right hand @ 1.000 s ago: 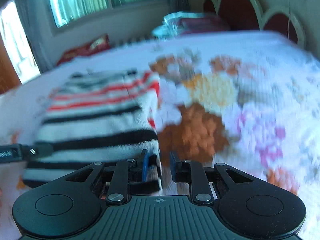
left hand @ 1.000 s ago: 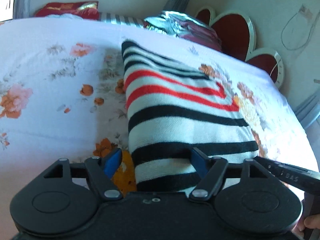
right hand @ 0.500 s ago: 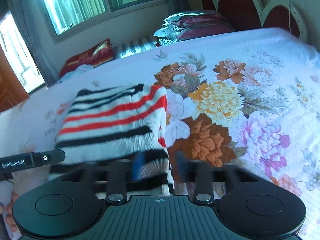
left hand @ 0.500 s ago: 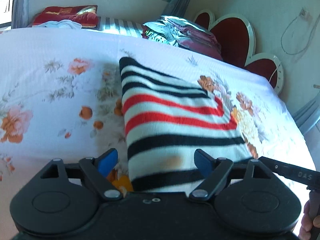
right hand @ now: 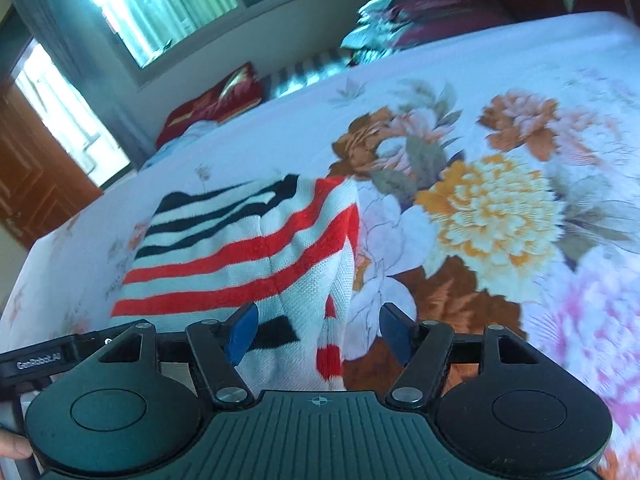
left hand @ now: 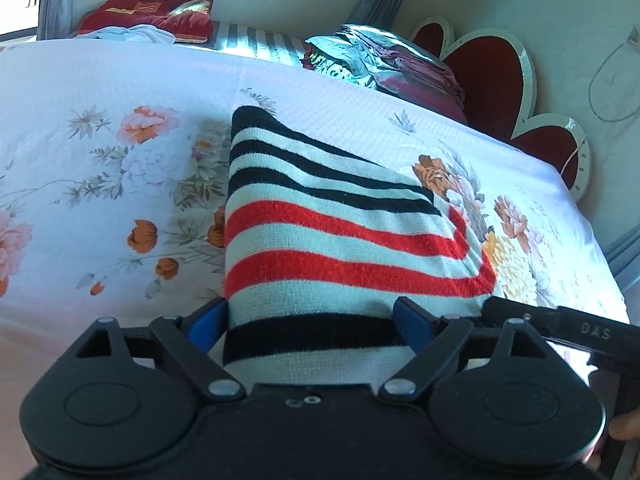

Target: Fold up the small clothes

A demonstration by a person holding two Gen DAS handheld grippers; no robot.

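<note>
A folded sweater (left hand: 340,240) with black, white and red stripes lies flat on the floral bed sheet (left hand: 100,200). My left gripper (left hand: 310,316) hovers over its near left part. Its jaws are opening wide and the blue pads (left hand: 208,320) do not press the knit between them. In the right wrist view the sweater (right hand: 240,260) lies left of centre. My right gripper (right hand: 319,324) sits at its near right edge. Its jaws are opening, and the sweater's edge lies loose between the pads (right hand: 242,332).
A stack of pillows (left hand: 380,68) and a red headboard (left hand: 488,64) stand at the bed's far end. A red cushion (left hand: 152,16) lies by the window wall. A wooden door (right hand: 32,160) is at the left. The other gripper's bar (left hand: 580,328) pokes in at the right.
The right gripper's jaws went from nearly shut at the sweater's edge to wide apart, letting the knit go. The left jaws spread wider. Both grippers shifted along the bed.
</note>
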